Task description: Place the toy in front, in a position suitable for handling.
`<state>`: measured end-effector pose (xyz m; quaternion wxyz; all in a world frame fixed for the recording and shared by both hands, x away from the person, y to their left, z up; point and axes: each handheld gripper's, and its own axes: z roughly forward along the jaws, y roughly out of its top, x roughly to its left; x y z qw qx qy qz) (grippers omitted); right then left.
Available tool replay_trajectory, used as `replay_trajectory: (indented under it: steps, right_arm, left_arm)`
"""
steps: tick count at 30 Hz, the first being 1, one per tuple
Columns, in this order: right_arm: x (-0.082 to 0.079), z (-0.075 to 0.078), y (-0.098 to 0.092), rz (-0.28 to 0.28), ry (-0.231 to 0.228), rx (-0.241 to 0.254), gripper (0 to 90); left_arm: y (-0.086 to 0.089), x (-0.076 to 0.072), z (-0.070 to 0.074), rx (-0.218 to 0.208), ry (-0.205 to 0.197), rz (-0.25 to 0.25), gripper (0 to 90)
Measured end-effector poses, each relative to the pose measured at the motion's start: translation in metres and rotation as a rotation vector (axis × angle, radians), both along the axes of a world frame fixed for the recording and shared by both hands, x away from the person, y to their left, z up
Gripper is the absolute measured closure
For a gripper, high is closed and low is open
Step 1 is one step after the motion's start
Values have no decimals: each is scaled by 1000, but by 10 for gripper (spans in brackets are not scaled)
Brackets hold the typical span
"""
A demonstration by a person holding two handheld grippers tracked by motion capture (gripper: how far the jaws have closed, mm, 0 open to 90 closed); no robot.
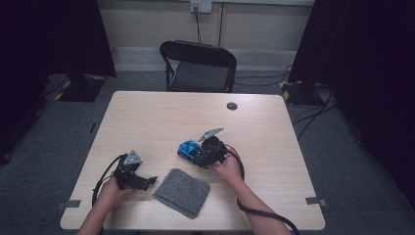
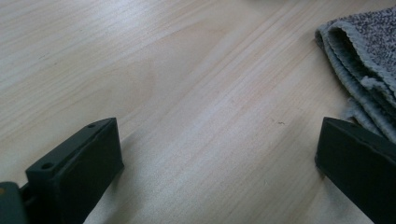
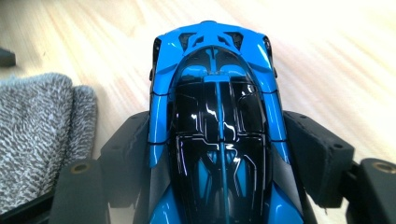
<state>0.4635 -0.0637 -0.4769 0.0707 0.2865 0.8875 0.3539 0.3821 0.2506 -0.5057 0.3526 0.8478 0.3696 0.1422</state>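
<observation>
A blue and black toy car (image 1: 190, 149) stands on the wooden table (image 1: 161, 112), just right of centre. My right gripper (image 1: 199, 155) is shut on it: in the right gripper view the two black jaws press on both sides of the car (image 3: 215, 70), whose tip points away from my right gripper (image 3: 217, 128). A folded grey cloth (image 1: 182, 192) lies near the front edge, between the two hands. My left gripper (image 1: 148, 181) rests low over the table to the left of the cloth, open. Bare wood lies between its fingers (image 2: 74, 168), and the cloth's edge (image 2: 369, 60) is beside the right one.
A black folding chair (image 1: 198, 63) stands behind the table's far edge. A dark round grommet (image 1: 232, 105) sits in the tabletop at the back right. Cables trail from both grippers off the front edge. Dark curtains hang at both sides.
</observation>
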Motion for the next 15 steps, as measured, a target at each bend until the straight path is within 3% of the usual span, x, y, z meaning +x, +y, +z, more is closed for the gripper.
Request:
replay_trajectory:
  steps: [8,15]
  right_arm:
    - [12,10,-23,-58,-18,4,275]
    - [27,3,-50,-105,-26,-16,274]
  left_arm:
    - [0,0,0,1,0,-1,0]
    - [0,0,0,0,0,0,0]
